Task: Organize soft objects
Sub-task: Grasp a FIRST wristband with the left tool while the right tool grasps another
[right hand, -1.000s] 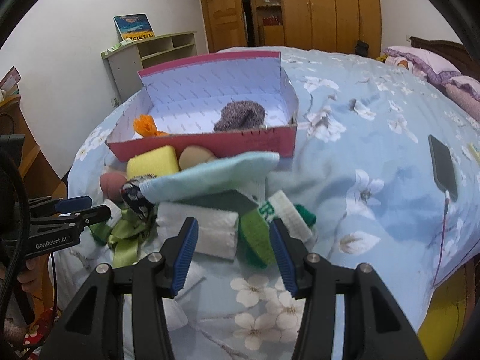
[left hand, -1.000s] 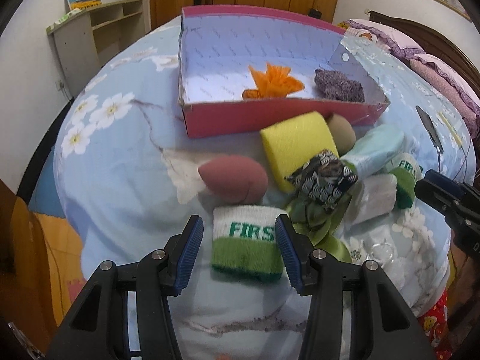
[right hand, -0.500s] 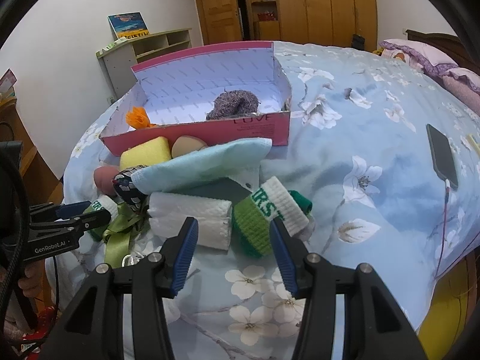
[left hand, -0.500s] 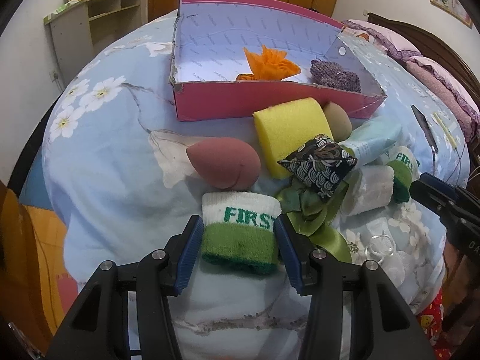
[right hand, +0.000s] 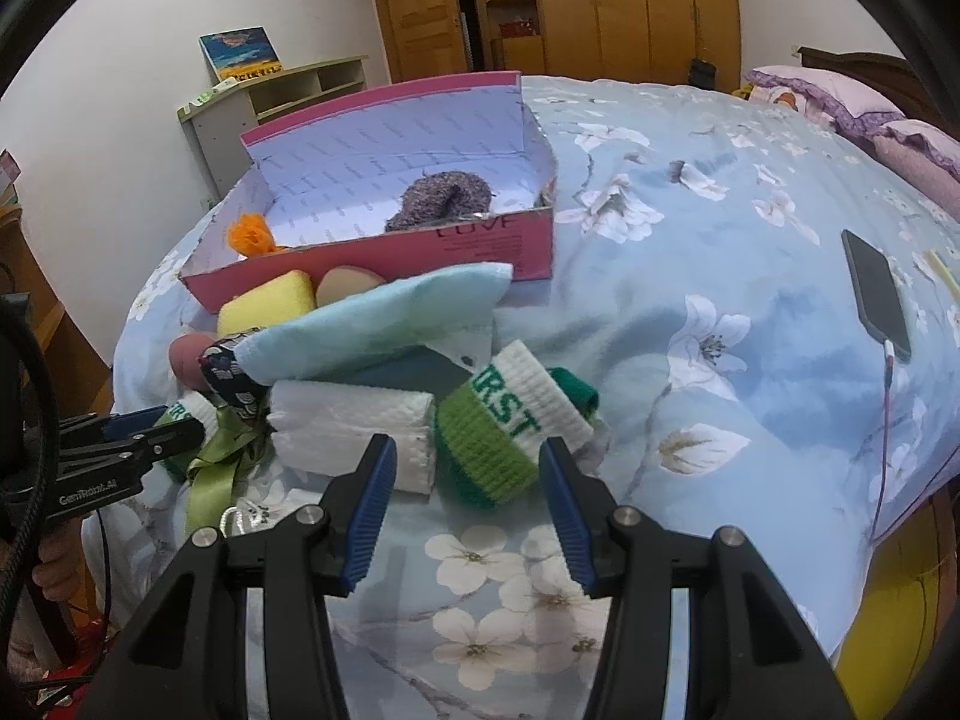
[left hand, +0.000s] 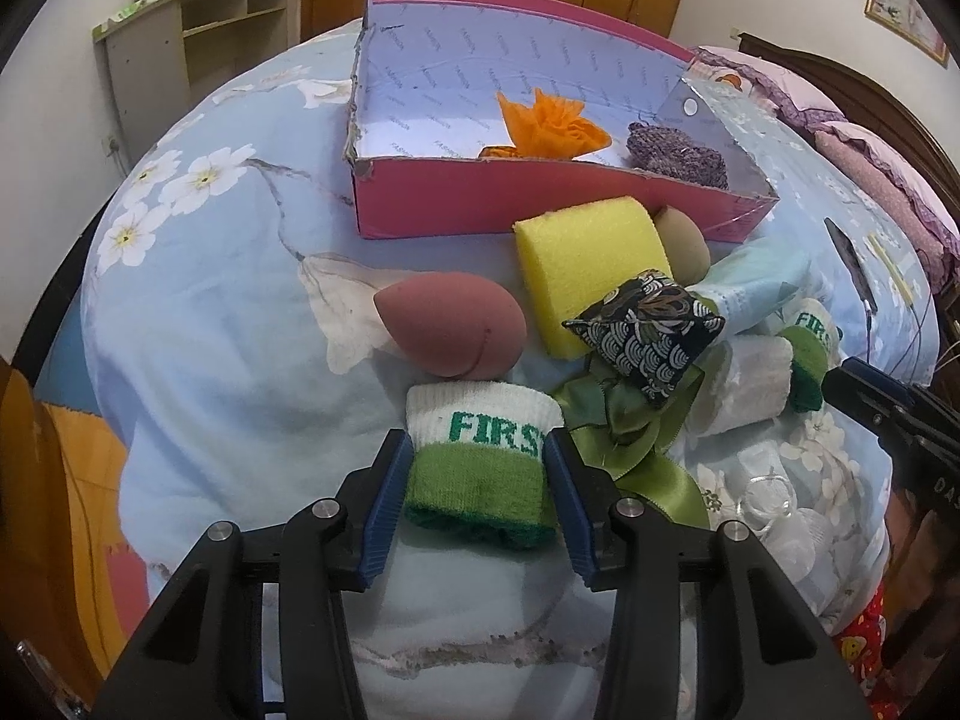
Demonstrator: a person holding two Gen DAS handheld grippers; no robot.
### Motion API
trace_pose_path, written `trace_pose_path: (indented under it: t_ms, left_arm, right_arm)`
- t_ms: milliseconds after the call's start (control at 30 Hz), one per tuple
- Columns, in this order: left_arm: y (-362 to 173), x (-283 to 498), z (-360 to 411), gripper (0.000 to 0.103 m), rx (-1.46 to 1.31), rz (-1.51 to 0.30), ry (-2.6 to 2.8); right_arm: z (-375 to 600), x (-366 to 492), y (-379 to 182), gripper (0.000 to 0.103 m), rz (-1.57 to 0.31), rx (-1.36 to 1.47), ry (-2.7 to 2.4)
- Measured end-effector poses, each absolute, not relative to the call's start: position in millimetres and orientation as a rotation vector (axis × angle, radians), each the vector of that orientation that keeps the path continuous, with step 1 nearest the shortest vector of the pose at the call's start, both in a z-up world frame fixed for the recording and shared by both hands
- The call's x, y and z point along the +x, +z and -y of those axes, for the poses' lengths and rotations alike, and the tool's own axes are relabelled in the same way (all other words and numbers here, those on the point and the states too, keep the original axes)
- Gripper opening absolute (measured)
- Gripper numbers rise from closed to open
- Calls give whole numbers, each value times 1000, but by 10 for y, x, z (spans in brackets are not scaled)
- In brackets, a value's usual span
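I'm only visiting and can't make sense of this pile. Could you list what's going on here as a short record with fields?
place: bed with flowered blue cover
container: pink box
already in box: orange cloth; purple knit piece
left gripper: jaws closed against a green-and-white wristband
right gripper: jaws open, just short of a second wristband
still outside: yellow sponge, pink makeup sponge, rolled white towel

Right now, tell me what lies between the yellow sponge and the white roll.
In the left wrist view, the dark patterned pouch lies between the yellow sponge and the white roll, over the green ribbon.
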State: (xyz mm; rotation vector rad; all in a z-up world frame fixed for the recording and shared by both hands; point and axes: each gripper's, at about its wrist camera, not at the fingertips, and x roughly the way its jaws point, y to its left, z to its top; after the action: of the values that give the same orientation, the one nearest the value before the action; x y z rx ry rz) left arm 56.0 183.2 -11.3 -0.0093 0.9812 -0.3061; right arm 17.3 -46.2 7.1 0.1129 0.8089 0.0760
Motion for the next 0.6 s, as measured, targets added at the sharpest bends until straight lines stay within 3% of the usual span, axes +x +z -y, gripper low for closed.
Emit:
trace_pose_path:
  t_ms: [267,600]
  left_arm:
    - [-67,525,-1837,35,0,-953,-315]
    - [41,482,-1840,33,9,-918,-335]
  right_arm:
    - [586,209,-7,52,-820,134,35]
    - [607,383,-166,52,-852,149,41]
